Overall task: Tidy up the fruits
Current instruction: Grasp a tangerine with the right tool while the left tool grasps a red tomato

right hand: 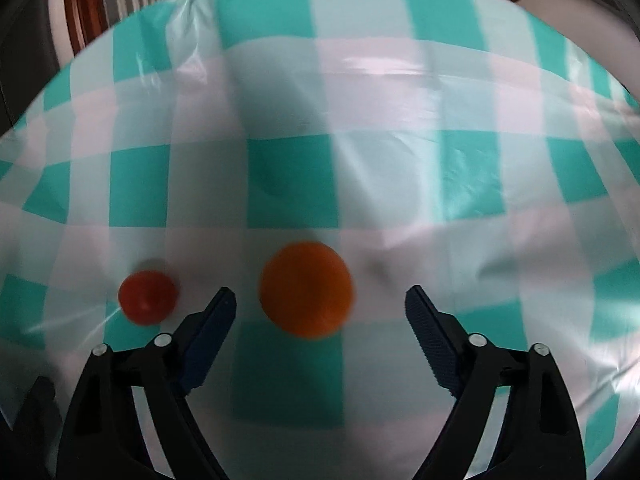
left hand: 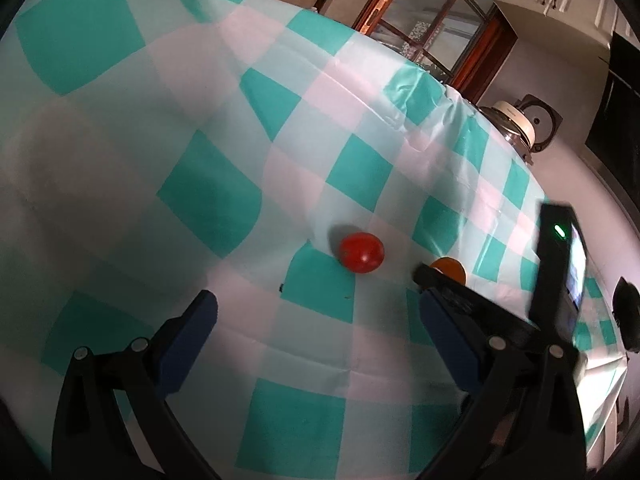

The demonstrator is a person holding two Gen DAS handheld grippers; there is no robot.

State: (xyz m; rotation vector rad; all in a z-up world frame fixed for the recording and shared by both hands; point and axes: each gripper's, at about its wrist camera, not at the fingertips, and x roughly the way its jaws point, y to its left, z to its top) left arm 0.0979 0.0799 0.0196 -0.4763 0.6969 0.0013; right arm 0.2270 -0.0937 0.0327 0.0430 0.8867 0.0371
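Orange sits mostly hidden behind right tool.

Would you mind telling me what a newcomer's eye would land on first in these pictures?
First, the orange on the teal-checked tablecloth, just ahead of the open right gripper. Next, the smaller red tomato to its left, lying ahead of the open left gripper.

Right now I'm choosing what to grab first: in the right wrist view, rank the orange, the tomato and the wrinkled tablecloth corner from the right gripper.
1. orange, just ahead of the right gripper
2. tomato, left of it
3. tablecloth corner, far upper left
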